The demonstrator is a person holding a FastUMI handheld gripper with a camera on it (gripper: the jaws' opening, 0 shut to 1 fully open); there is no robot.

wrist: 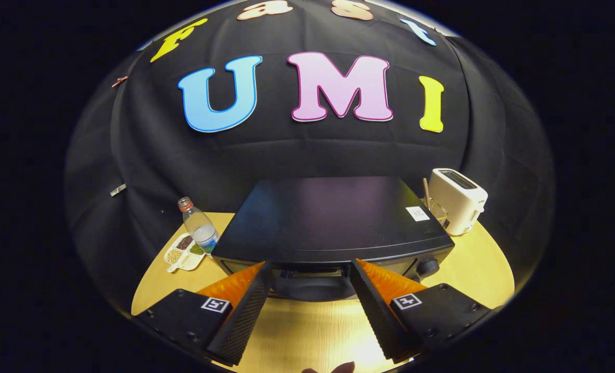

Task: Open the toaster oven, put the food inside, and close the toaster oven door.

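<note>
1. Fingers (310,274) of the gripper are spread wide and released, gripping nothing; their orange-backed tips sit just in front of the toaster oven's (333,223) front face, one on each side of its middle.
2. Between the two fingertips, at 12 o'clock from the gripper, lies the dark rounded part of the oven's front (312,285); whether the tips touch it cannot be told.
3. Door of the toaster oven looks closed; nothing of the inside can be seen.
4. Toaster oven is a black box on the wooden counter (473,269), front turned toward the gripper, back toward the booth's cloth wall. Its long axis runs from 9 to 3 o'clock, across the line of the fingers. A knob (427,267) is on the front at the 3 o'clock end, and a small white sticker (417,213) lies on the top near the same end.
5. Divided white dish (184,252) rests on the counter at about 10 o'clock from the fingers, just beside the oven's left corner. Its compartments hold separate small heaps: dark brown, green and pale yellowish bits; what they are is too small to tell.
6. Clear plastic bottle (199,224) with a red cap stands upright just behind the dish, near the oven's left side, partly filled with something whitish.
7. White pop-up toaster (457,201) stands at about 2 o'clock, beyond the oven's right rear corner, with a small clear container (438,211) holding a thin stick just beside it.
</note>
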